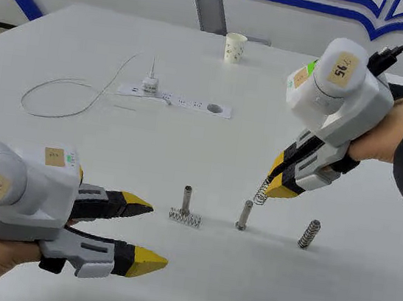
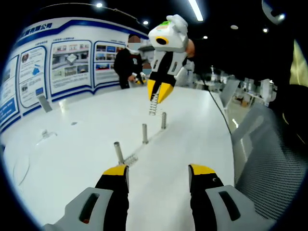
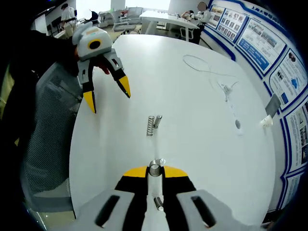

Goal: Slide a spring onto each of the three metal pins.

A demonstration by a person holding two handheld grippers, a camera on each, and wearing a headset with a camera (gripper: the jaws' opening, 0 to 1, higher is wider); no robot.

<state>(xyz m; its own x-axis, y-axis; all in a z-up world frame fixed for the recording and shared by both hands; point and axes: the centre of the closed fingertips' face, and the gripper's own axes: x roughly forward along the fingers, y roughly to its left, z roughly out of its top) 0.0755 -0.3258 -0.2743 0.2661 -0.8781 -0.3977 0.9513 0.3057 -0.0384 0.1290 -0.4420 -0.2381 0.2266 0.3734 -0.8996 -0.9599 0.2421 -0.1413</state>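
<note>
Yellow-tipped and nearest, the left tongs [image 1: 144, 233] are held low over the white table [image 1: 74, 156]. Their jaws are spread wide with nothing between them. In the left gripper view these same tongs [image 2: 159, 171] point along the row of pins.

Just past their tips stands the first pin [image 1: 186, 199], bare and upright. A loose spring [image 1: 185, 217] lies flat on the table right by the foot of that pin.

Next along from the left tongs is the middle pin [image 1: 244, 214], also bare. The right tongs [image 1: 278, 192] slant down from above it. They are squeezed tight on a held spring [image 1: 261, 193] that hangs from their tips. The bottom of the held spring is just above the top of the middle pin, and I cannot tell if they touch. In the right gripper view the held spring [image 3: 154, 169] sits pinched between the two yellow tips of the right tongs [image 3: 155, 172].

Below the right tongs, on the side away from the left tongs, stands the last pin [image 1: 310, 233]. A fitted spring [image 1: 307, 239] is already slid over it.

Far beyond both tongs a white power strip [image 1: 178, 101] lies on the table, with a thin white cable [image 1: 103, 94] looping away from it. Farther still stands a paper cup [image 1: 235, 48], and behind that a grey chair [image 1: 206, 3].
</note>
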